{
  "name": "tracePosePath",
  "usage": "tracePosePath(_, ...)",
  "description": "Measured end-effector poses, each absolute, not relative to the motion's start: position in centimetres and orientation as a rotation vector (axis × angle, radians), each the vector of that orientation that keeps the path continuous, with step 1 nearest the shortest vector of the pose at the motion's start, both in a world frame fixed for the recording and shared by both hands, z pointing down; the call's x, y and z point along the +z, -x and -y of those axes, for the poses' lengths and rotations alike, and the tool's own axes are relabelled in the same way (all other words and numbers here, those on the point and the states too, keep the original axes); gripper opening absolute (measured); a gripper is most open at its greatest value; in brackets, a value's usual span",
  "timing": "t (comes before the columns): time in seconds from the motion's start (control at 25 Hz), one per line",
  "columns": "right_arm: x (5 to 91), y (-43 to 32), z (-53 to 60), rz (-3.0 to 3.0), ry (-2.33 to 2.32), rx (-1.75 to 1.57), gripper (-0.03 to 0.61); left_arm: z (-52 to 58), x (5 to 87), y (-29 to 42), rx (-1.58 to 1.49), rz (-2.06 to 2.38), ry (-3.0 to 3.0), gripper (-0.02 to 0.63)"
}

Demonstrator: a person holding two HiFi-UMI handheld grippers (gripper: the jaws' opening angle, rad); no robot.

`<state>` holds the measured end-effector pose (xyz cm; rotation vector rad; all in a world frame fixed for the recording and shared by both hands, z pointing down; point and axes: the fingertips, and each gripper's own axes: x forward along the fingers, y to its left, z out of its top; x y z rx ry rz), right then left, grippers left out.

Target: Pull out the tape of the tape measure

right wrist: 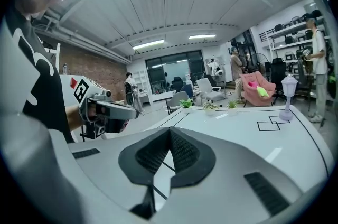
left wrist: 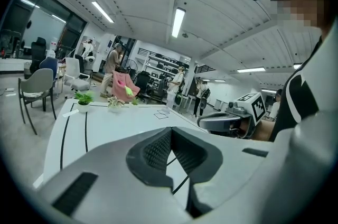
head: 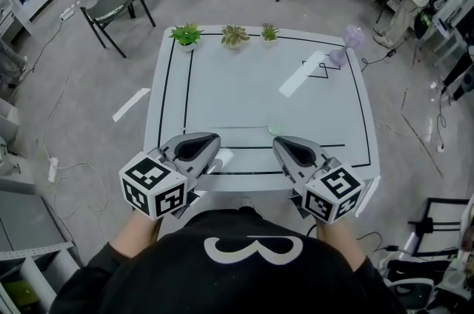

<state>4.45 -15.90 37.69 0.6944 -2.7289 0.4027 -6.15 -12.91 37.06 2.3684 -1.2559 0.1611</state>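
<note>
A small pale green round thing [head: 275, 129], too faint to name for sure, lies on the white table [head: 244, 90] just past the inner black line; no clear tape measure shows in either gripper view. My left gripper [head: 211, 139] hovers over the table's near edge, jaws shut and empty [left wrist: 170, 136]. My right gripper [head: 282, 145] hangs beside it, a little short of the green thing, also shut with nothing between its jaws [right wrist: 170, 136]. Each gripper shows in the other's view: the right gripper [left wrist: 232, 120], the left gripper [right wrist: 105, 109].
Three small potted plants [head: 234, 35] line the far edge, and a pale purple lamp-shaped ornament [head: 348, 44] stands at the far right by a black square outline [head: 320, 69]. Chairs [head: 115, 1] and people stand beyond the table.
</note>
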Motion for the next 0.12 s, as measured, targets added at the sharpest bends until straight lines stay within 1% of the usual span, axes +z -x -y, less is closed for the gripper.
tracePosePath(0.12,37.94,-4.84,16.28,2.722,-0.705,0.409,0.003,13.31,37.46,5.95,0.179,1.257,-2.370,0.008)
